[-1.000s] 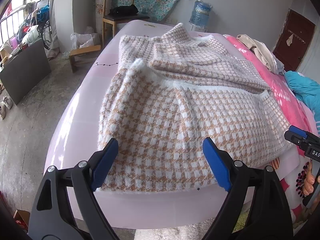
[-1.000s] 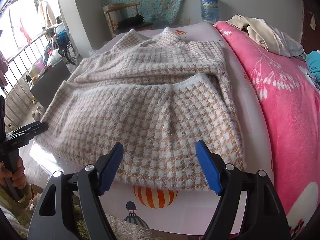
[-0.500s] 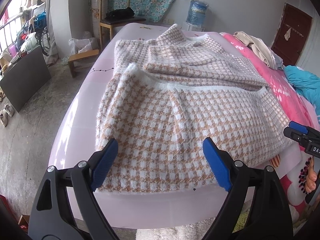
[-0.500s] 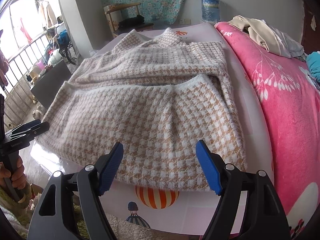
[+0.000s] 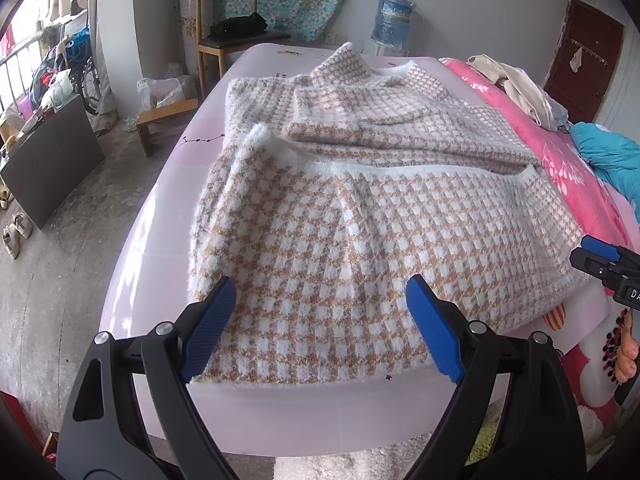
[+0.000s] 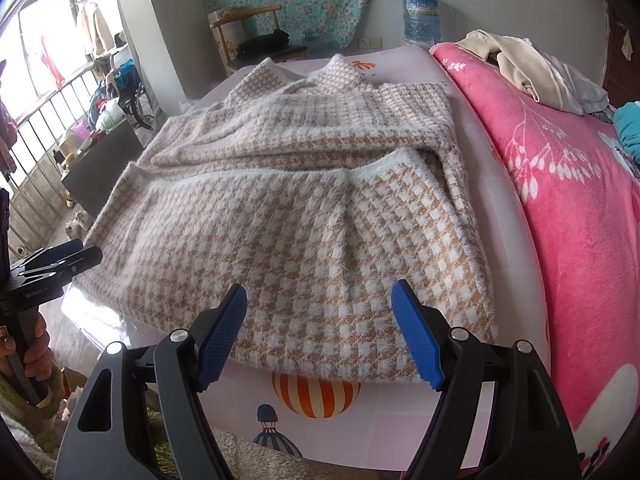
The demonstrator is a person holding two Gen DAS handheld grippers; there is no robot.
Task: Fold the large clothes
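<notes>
A large fuzzy garment (image 5: 360,208) in a tan and white houndstooth check lies on the pale pink bed (image 5: 168,184), its lower part folded up over the body. My left gripper (image 5: 320,304) hovers open above the near left hem, nothing between its blue pads. The same garment (image 6: 304,216) fills the right wrist view, where my right gripper (image 6: 320,312) is open over the near right hem, also holding nothing. Each gripper shows at the edge of the other's view, held by a hand.
A pink floral blanket (image 6: 568,208) covers the bed's right side, with beige clothes (image 6: 532,68) and a teal item (image 5: 608,156) on it. A wooden chair (image 5: 228,40), a water jug (image 5: 392,20), a low stool (image 5: 160,120) and a dark board (image 5: 48,160) stand beyond the left edge.
The left wrist view has rolled slightly, and its gripper has shifted a little over the hem. The garment and the right gripper stay as they were.
</notes>
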